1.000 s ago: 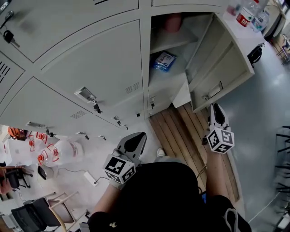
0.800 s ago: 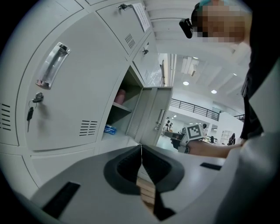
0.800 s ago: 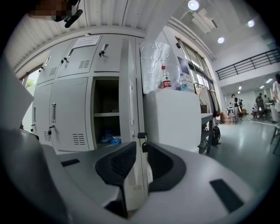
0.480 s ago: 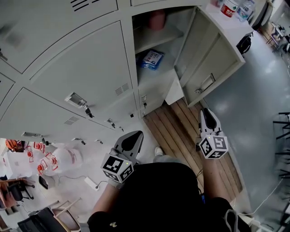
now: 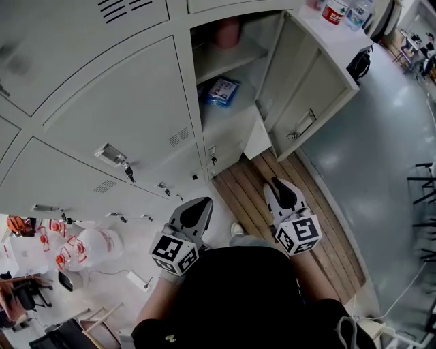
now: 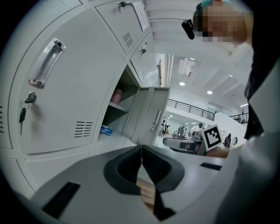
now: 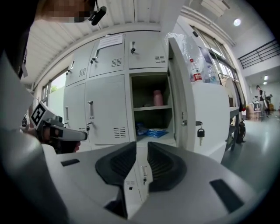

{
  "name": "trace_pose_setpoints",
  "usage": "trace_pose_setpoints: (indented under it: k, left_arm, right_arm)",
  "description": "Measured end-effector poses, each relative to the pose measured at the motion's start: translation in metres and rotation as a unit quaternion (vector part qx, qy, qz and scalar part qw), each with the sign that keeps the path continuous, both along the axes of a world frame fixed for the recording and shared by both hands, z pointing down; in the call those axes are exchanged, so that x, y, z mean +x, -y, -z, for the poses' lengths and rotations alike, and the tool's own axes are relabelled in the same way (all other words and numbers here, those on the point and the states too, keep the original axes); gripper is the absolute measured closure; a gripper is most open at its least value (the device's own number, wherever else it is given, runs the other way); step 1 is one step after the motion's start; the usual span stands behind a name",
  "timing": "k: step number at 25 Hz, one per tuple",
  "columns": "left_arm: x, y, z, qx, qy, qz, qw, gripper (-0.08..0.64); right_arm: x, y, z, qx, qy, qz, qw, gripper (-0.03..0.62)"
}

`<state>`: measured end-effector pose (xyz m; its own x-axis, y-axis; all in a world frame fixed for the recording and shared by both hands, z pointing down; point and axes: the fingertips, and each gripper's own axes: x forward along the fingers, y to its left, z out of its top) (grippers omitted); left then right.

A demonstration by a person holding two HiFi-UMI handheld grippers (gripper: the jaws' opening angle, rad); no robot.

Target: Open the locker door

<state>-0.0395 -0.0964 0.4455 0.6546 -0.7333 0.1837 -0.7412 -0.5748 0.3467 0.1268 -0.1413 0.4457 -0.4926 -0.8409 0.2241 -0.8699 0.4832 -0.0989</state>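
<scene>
The grey locker door (image 5: 310,95) stands swung open to the right, its handle (image 5: 302,125) facing out. A key (image 7: 201,131) hangs from its lock. Inside the open compartment (image 5: 228,82) a pink cup (image 5: 225,31) stands on the shelf and a blue packet (image 5: 221,90) lies below. My right gripper (image 5: 276,183) is over the wooden platform, apart from the door; its jaws stand slightly apart with nothing between them (image 7: 141,146). My left gripper (image 5: 202,203) hangs in front of the closed lockers, jaws together and empty (image 6: 141,146).
Closed lockers (image 5: 129,102) with handles and hanging keys fill the left. A wooden slat platform (image 5: 252,198) lies before the open locker. Bottles (image 5: 334,10) stand on top of the cabinet, a black bag (image 5: 359,65) hangs beside it. Bags and a power strip (image 5: 136,276) litter the floor at left.
My right gripper has drawn left and back from the open door, towards the body. The left gripper has stayed where it was.
</scene>
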Motion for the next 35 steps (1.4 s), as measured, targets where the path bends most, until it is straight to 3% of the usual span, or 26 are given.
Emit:
trace_pose_setpoints:
  k: [11,35]
  left_arm:
    - [0.002,-0.006,-0.001,-0.001,0.001,-0.005,1.0,0.537]
    - [0.006,-0.009,-0.001,-0.001,0.01,-0.012,0.9999,0.537]
  right_arm:
    - [-0.044,-0.026,-0.005,0.007,-0.003,0.07,0.998,0.5]
    - [-0.059,-0.032,-0.007,0.007,-0.009,0.098,0.995,0.506]
